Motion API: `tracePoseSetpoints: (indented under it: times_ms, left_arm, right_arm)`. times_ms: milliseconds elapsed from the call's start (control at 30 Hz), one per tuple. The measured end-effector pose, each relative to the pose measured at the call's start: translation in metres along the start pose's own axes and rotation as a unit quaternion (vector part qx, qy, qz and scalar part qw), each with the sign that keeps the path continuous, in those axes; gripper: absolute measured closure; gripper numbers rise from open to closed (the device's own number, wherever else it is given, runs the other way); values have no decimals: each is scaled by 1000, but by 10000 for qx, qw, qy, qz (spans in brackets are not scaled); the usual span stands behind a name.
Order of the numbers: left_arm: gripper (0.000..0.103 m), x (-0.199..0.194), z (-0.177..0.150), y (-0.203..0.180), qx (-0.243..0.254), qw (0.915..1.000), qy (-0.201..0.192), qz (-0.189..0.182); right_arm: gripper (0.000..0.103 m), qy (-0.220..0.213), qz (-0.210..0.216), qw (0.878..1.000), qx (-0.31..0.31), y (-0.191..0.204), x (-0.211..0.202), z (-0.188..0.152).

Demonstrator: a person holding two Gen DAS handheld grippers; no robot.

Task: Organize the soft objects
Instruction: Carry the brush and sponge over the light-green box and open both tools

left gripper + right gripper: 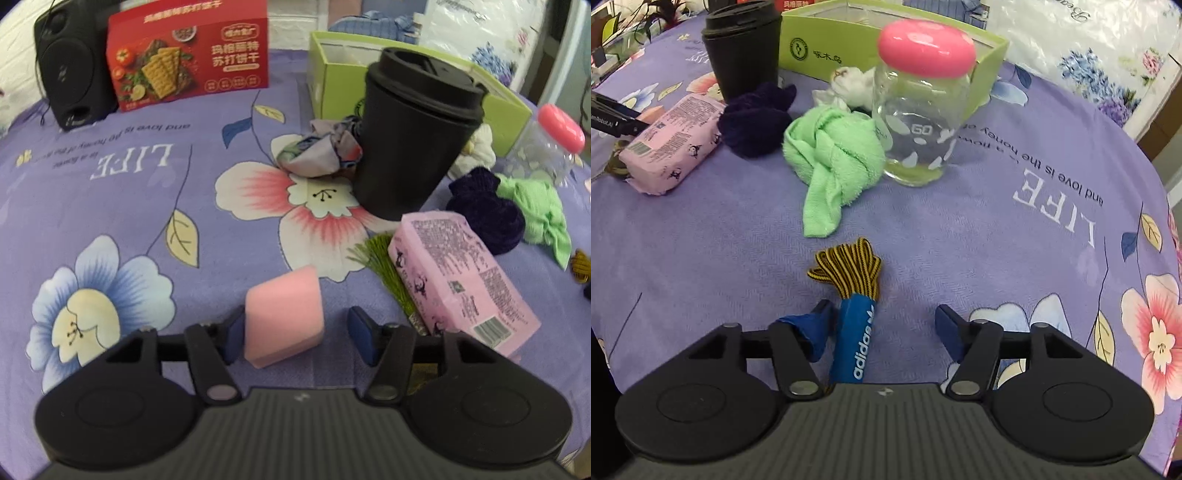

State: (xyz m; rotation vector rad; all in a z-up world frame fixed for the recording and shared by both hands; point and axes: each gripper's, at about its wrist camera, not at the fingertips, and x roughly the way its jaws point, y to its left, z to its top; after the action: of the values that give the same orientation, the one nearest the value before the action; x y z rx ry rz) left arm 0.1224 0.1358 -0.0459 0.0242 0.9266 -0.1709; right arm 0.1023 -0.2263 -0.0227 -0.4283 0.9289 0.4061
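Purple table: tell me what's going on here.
A person is sorting soft things on a flowered purple tablecloth. The left hand-held gripper is open around a pink sponge, which lies on the cloth against one finger. The right hand-held gripper is open over a bundle of yellow-black shoelaces, not yet gripped. A green towel, dark purple cloth and open green box lie beyond.

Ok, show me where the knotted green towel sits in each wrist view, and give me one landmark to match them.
Left wrist view: the knotted green terry towel lies at the far right edge, right of the dark purple knitted bundle.
Right wrist view: it lies centre-left, between that bundle and the clear glass jar with a pink lid.
Shared landmark: the black lidded cup.
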Motion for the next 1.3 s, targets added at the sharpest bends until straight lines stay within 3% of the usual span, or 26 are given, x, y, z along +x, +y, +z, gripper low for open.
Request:
tracePoseSetpoints:
  times_ms: [67, 100, 133, 167, 267, 400, 567, 667, 867, 967, 1067, 1167, 1200, 1233, 1267, 1300]
  left_arm:
    - [44, 0, 1, 0, 7, 10000, 19, -6]
    - [46, 0, 1, 1, -11, 10000, 34, -20]
    - [59, 0, 2, 2, -41, 10000, 41, 15]
    - [65, -2, 3, 3, -52, 9999, 27, 116]
    - [66, -7, 5, 15, -383, 9993, 36, -38]
    - [66, -22, 8, 29, -705, 9973, -69, -217]
    - [66, -57, 28, 28, -601, 9966, -468, -318]
    - [66, -75, 58, 22, -548, 9940, -756, -562]
    - [66, -80, 149, -2, -225, 9886, -1284, -752]
    - [66, -65, 197, -14, -186, 9872, -1373, -791]
    - [66, -45, 236, -23, -213, 9873, -1303, -886]
    - [66, -21, 261, -35, -122, 9880, -1258, -892]
    - [65, -12, 266, -36, -167, 9882, -1203, -929]
    - [63, -1, 273, -38, -166, 9890, -1103, -972]
    - [55, 11, 278, -40, -121, 9902, -964, -1006]
    - [38, 24, 283, -42, -151, 9916, -813, -998]
  right_arm:
    - [75, -11, 177, 9998, -1, 0, 2, 1]
    - [93, -24, 353, 9993, 121, -2, 3, 1]
    - [99, -36, 354, 9993, 123, 0, 3, 1]
    - [102, -63, 311, 9995, -38, 5, 2, 0]
    - [103, -174, 151, 9993, -280, 17, -5, 0]
    - [103, -538, 372, 9978, 86, 23, -19, -3]
    - [103, -1322, 600, 9885, 425, 25, -53, 12]
    - [103, -1934, 682, 9776, 482, 19, -80, 39]
    - [103, -2940, 276, 9543, 456, -21, -103, 128]
    - [103, -3043, 181, 9509, 540, -45, -89, 180]
    - [103, -2901, 164, 9551, 576, -61, -61, 221]
    - [103, -2512, 333, 9645, 741, -79, -27, 245]
    - [95, -2463, 377, 9647, 848, -86, -16, 249]
    - [95, -2373, 400, 9660, 942, -93, -6, 252]
    - [95, -2293, 377, 9665, 1092, -99, 3, 256]
    - [93, -2270, 352, 9653, 1242, -104, 10, 258]
